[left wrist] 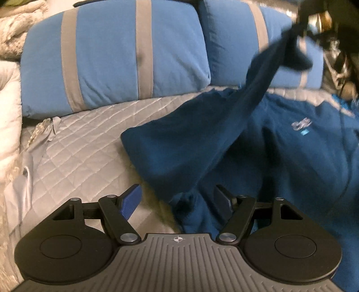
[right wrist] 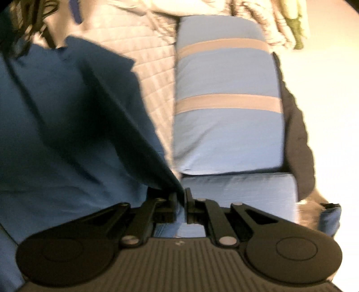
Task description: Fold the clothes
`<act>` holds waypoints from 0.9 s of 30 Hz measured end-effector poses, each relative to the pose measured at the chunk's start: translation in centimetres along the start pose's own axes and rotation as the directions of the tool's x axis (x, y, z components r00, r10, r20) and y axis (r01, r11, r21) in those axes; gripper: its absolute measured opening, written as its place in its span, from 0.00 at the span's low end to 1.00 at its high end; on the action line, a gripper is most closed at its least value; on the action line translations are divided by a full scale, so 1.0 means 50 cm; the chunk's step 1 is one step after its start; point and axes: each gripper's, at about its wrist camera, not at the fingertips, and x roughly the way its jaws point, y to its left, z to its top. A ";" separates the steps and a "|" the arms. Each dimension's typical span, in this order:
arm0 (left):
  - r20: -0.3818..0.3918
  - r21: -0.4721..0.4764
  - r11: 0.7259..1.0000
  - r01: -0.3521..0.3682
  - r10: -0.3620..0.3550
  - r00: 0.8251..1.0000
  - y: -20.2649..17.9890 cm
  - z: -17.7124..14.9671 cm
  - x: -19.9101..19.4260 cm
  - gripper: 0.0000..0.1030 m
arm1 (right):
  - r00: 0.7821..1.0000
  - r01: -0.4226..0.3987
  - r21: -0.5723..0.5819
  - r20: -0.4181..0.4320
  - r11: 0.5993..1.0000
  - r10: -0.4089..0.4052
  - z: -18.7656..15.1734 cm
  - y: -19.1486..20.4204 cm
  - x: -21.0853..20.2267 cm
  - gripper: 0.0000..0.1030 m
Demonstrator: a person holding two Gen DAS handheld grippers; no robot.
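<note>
A dark blue shirt [left wrist: 291, 157] with a small pale logo lies spread on the quilted bed. One part of it [left wrist: 264, 74] is pulled up taut toward the top right, where my right gripper [left wrist: 314, 15] shows dimly. In the right wrist view my right gripper [right wrist: 181, 200] is shut on a pinch of that blue shirt [right wrist: 67, 116], which hangs away to the left. My left gripper [left wrist: 177, 197] is open and empty, low over the shirt's near edge, fingers either side of a fold.
Two blue pillows with grey stripes [left wrist: 116, 58] stand at the head of the bed; one shows in the right wrist view [right wrist: 226, 96]. The grey quilted cover [left wrist: 85, 146] lies to the left. Pale fluffy bedding [left wrist: 9, 94] sits at the far left.
</note>
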 end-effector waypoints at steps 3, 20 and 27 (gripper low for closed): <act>-0.032 0.033 0.999 -0.021 0.022 0.999 -0.008 0.015 0.027 0.68 | 1.000 0.028 -0.005 -0.009 1.000 -0.028 0.015 -0.040 -0.015 0.05; 0.156 0.339 0.905 -0.255 0.214 0.964 -0.082 -0.055 0.002 0.30 | 0.996 0.054 0.135 -0.075 0.989 -0.044 -0.044 -0.109 -0.022 0.05; 0.145 0.444 0.866 -0.230 0.184 0.972 -0.102 -0.051 -0.011 0.08 | 0.996 -0.004 0.190 -0.087 0.982 0.021 -0.103 -0.056 -0.029 0.05</act>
